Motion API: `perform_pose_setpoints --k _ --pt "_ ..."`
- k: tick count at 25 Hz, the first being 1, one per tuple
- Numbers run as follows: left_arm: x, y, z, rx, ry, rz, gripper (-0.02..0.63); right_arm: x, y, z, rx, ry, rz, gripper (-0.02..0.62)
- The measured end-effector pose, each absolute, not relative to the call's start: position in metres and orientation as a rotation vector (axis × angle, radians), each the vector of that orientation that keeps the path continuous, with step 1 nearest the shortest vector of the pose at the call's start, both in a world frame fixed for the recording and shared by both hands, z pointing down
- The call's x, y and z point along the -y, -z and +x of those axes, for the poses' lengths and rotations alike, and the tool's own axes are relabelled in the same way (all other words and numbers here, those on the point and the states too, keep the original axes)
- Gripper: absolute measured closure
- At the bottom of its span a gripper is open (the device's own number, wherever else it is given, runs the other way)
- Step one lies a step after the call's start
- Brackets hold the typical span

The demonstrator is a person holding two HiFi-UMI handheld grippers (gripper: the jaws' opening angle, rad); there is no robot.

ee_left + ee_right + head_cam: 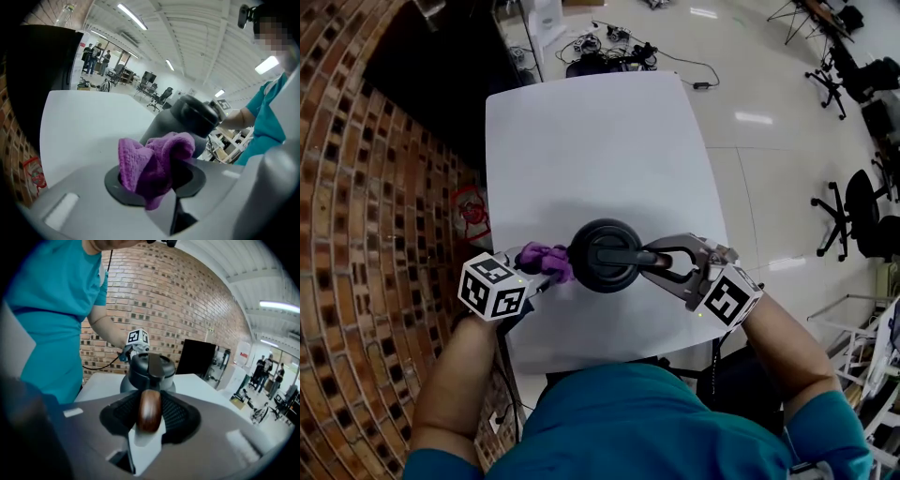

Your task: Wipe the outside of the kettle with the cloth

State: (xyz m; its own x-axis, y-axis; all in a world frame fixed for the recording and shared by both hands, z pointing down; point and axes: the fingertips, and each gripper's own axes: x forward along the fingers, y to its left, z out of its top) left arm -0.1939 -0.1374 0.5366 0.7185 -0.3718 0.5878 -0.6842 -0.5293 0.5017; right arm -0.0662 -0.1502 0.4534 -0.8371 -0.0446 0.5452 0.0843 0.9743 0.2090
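Now left tool (536, 271) clamps purple cloth (547, 261) just left of kettle (602, 255); right tool (662, 263) grips wooden handle (149, 409).

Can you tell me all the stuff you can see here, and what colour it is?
table: one, white, middle
kettle: one, dark grey, near part of table
handle: one, brown, on kettle
cloth: one, purple, at kettle's left side
brick wall: one, red-brown, left
chairs: a few, black, floor at right
cables: a bunch, black, floor past table
shirt: one, teal, bottom
left hand-held gripper: one, grey, shut on cloth
right hand-held gripper: one, grey, shut on handle
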Motion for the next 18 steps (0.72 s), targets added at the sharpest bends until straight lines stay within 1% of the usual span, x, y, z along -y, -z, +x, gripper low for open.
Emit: perform_pose_setpoints --k 5,9,13,15,18 --pt "0.151 -0.574 -0.193 0.761 -0.688 2.170 0.485 0.151 -0.453 -0.065 2.536 0.294 -0.027 0.477" --pt "0.162 -0.595 -0.196 0.709 -0.725 2.159 0.485 0.151 -0.455 -0.065 2.530 0.287 -0.025 0.477" --pt "0.199 -0.536 -0.208 0.612 -0.569 2.242 0.483 0.149 -0.457 -0.070 2.537 0.290 -0.039 0.477" --pt "0.212 -0.517 -0.195 0.476 -0.641 2.295 0.483 0.149 -0.457 -0.070 2.543 0.291 -0.037 0.477" --pt "0.222 -0.528 -0.172 0.306 -0.854 2.305 0.485 0.148 -0.456 -0.068 2.549 0.289 -0.034 0.477"
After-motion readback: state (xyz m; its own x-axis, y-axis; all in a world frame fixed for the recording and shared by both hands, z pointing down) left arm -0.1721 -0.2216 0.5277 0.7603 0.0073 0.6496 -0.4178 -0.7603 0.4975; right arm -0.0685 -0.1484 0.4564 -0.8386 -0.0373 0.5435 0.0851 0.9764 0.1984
